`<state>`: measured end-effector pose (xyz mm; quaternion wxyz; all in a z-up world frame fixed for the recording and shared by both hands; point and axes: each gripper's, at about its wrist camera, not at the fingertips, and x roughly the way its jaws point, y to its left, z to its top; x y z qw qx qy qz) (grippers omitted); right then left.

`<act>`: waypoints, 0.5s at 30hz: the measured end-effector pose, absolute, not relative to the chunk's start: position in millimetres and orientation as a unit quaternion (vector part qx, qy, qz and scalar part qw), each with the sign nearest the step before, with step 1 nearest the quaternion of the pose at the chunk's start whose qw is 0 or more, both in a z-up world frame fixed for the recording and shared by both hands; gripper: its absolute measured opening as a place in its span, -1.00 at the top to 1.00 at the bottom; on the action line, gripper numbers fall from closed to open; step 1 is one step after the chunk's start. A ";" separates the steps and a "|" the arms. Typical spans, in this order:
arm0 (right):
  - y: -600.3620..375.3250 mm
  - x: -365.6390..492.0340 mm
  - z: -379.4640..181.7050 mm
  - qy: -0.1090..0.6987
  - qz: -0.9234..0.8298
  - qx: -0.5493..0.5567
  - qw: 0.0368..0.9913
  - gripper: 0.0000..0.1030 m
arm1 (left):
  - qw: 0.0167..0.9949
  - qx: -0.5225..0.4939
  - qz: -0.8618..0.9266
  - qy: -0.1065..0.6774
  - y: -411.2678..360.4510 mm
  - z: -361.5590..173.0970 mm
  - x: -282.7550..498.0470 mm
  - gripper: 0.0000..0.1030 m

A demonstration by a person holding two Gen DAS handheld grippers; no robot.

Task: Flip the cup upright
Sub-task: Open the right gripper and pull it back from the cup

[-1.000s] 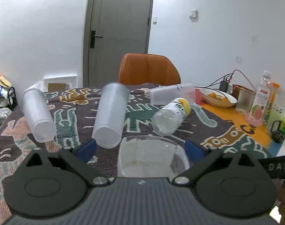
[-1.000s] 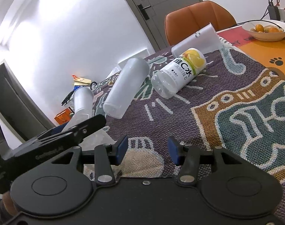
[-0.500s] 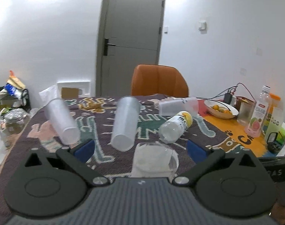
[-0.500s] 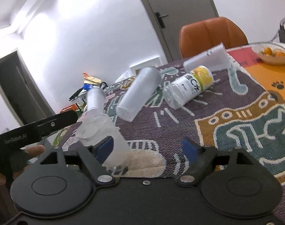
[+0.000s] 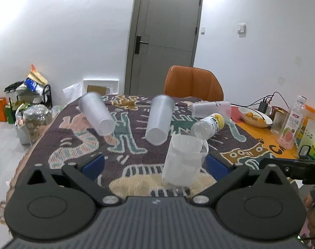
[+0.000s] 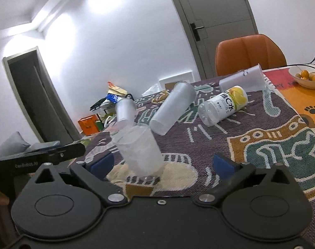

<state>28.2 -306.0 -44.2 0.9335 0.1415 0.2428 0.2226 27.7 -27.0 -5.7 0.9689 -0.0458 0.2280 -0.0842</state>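
A clear plastic cup [image 5: 184, 161] stands upright, mouth up, on the patterned tablecloth [image 5: 74, 145] near its front edge. It also shows in the right wrist view [image 6: 139, 151]. My left gripper [image 5: 155, 164] is open and empty, its blue pads wide apart; the cup stands between them nearer the right pad, touching neither. My right gripper [image 6: 161, 162] is open and empty too, with the cup just inside its left pad [image 6: 101, 162]. Three frosted cups lie on their sides further back: left [image 5: 96, 113], middle [image 5: 159, 122], and far right [image 5: 211, 109].
A water bottle with a yellow label [image 5: 209, 125] lies on its side behind the cup. A fruit bowl [image 5: 255, 117], an upright pink drink bottle [image 5: 291, 122] and cables sit at the right. An orange chair [image 5: 193, 86] stands behind the table. The table edge drops off at left.
Both grippers have pulled back and up from the table. The right gripper opened wide. The clear cup, seen from above between the left fingers before, now stands free and upright.
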 end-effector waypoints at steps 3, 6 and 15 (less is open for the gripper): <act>-303.2 20.8 -42.0 0.247 0.224 0.133 0.933 -1.00 | 0.969 -0.056 -0.075 0.230 -22.7 -6.1 17.9 -1.00; -304.2 14.8 -39.7 0.246 0.229 0.127 0.933 -1.00 | 0.968 -0.066 -0.069 0.230 -17.7 -6.7 7.8 -1.00; -306.1 -3.8 -37.1 0.252 0.236 0.105 0.933 -1.00 | 0.967 -0.059 -0.048 0.244 -9.3 -9.1 -18.5 -1.00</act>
